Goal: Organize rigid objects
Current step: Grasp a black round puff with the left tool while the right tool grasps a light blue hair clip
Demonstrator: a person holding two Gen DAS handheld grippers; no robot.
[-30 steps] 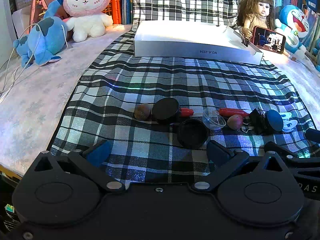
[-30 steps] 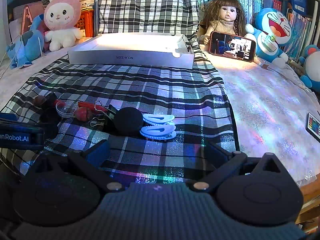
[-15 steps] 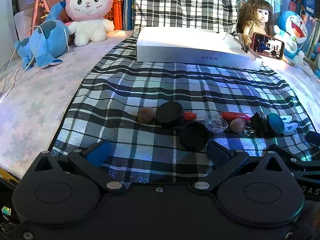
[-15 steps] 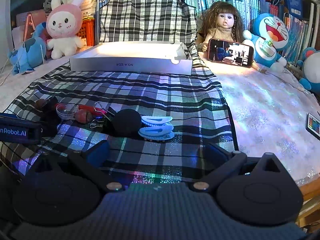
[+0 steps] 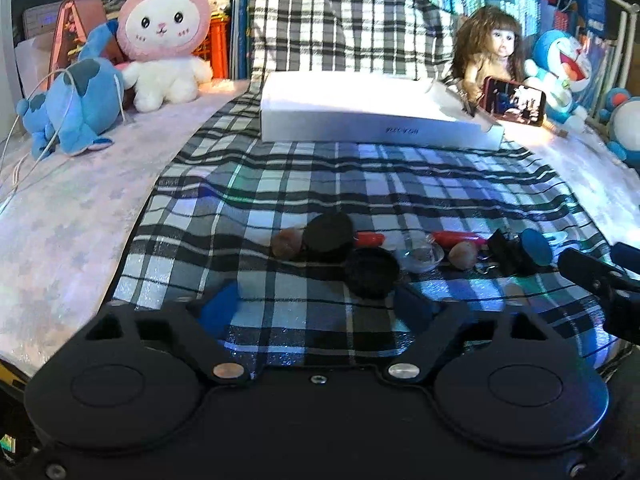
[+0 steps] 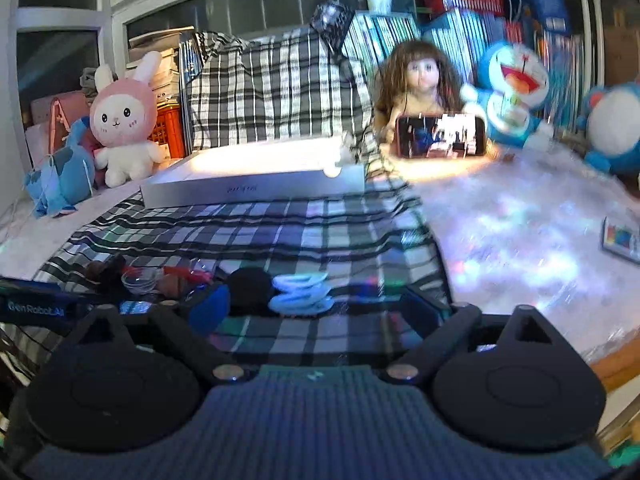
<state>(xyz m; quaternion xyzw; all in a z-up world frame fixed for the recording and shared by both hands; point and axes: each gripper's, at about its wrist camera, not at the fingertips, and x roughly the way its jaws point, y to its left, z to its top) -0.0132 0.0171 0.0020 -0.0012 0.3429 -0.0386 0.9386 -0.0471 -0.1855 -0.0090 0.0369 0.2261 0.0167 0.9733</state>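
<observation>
- The left gripper [image 5: 316, 306] hangs low over the near edge of the plaid cloth [image 5: 360, 184], its blue-padded fingers [image 5: 218, 308] spread wide with nothing between them; a black round lid [image 5: 372, 272] lies just ahead of its right finger
- Across the cloth runs a row of small things: a brown nut [image 5: 285, 242] touching a second black round lid [image 5: 329, 232]; a red stick [image 5: 370, 239] behind; a clear plastic cup [image 5: 420, 256]; another brown nut [image 5: 463, 255]; a black binder clip [image 5: 506, 250]
- The right gripper [image 6: 316, 306] is also spread apart and holds nothing; white hair clips [image 6: 300, 292] and a black ball [image 6: 250, 286] lie just past its fingertips, nearer the left finger
- A white shallow box [image 5: 376, 110] sits at the far end of the cloth, well apart from the row
- Behind it stand a doll [image 5: 490, 56] with a phone [image 5: 514, 101] propped against it, a pink rabbit plush [image 5: 164, 40] and a blue plush [image 5: 72, 108]; this right wrist view is blurred
</observation>
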